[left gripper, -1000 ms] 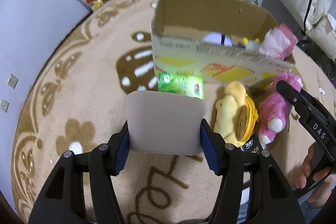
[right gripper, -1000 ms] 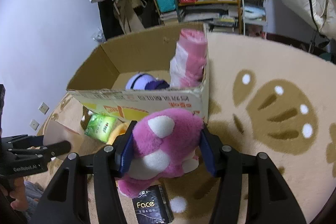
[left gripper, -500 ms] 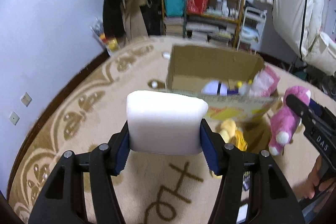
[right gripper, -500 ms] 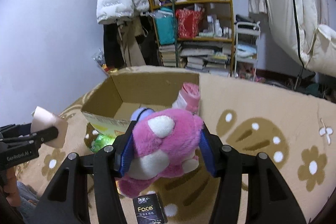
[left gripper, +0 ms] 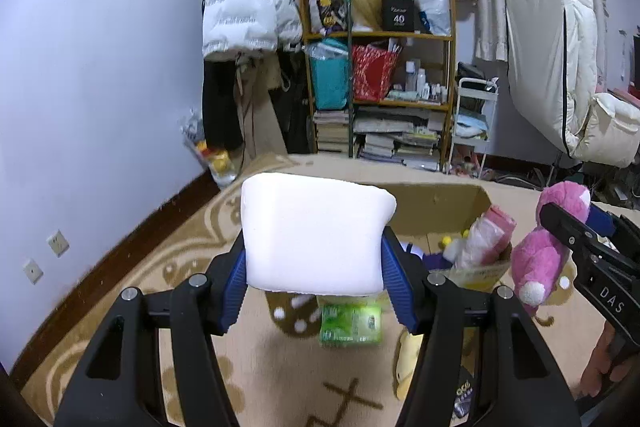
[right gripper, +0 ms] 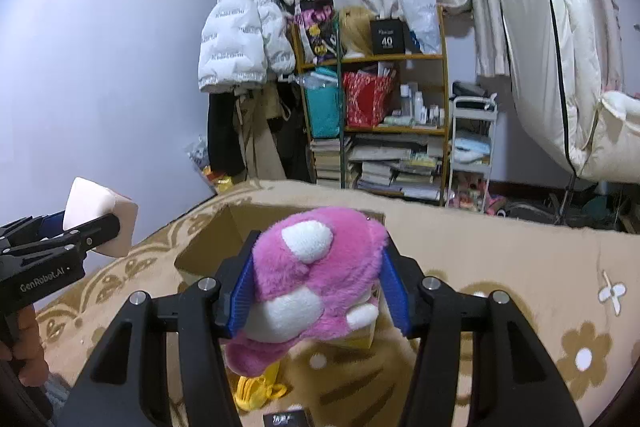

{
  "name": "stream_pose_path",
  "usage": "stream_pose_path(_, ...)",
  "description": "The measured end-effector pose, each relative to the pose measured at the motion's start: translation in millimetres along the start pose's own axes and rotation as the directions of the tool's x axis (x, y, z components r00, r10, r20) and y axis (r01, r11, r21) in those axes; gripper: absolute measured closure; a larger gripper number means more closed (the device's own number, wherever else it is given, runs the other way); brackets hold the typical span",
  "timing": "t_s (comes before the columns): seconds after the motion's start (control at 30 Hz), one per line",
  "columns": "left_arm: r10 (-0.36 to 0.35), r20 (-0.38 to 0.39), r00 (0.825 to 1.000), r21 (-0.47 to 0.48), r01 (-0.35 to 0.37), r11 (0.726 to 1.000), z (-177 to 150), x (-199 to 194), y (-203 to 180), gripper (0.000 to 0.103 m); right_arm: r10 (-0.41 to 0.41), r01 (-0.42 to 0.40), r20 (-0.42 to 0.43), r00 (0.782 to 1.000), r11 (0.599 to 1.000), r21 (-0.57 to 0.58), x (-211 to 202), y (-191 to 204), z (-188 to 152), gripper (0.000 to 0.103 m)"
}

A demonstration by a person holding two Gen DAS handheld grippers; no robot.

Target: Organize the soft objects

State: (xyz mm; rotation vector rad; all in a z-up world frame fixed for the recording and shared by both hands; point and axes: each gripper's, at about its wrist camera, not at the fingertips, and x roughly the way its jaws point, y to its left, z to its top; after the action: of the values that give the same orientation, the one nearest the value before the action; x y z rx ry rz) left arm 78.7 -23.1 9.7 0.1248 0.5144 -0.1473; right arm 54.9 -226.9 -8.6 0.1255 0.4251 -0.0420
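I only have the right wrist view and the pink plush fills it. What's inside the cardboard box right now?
Observer: The cardboard box already holds a pink-and-white roll leaning in its right corner.
Operator: Anything loose on the rug near it?
Observer: A green packet lies on the rug just in front of the box.
Operator: Is the left gripper's white block gripped squarely?
Observer: Yes, the white foam block sits between both fingers of the left gripper.

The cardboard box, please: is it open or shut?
Open: the cardboard box shows its inside, with a pink roll standing in it.
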Motion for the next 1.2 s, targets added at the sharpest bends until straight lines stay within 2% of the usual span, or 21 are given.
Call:
stream_pose_path(0.47, -0.013, 0.095, 0.995, 0.055, 0.008, 0.998, 32, 20, -22, 0.044, -0.010, 0.009, 0.089, 0.996, 1.000, 0.011, 19, -8, 29, 0.045)
stream_pose_path(0.8, -0.025, 0.124, 0.992, 0.034, 0.021, 0.999, 60, 44, -28, 0.044, -0.001, 0.002, 0.102, 0.995, 1.000, -0.014, 40, -10, 42, 0.045)
stream_pose_path(1.0, -0.035, 0.117, 0.993, 0.023, 0.032, 0.999, 63, 55, -29, 0.044, 0.009, -0.006, 0.091, 0.996, 0.999, -0.038, 53, -10, 40, 0.044)
stream_pose_path(1.2, -0.063, 0.066, 0.996, 0.017, 0.062, 0.998, 56, 73, -27, 0.044, 0.027, -0.024, 0.074, 0.997, 0.999, -0.031, 68, -13, 37, 0.044)
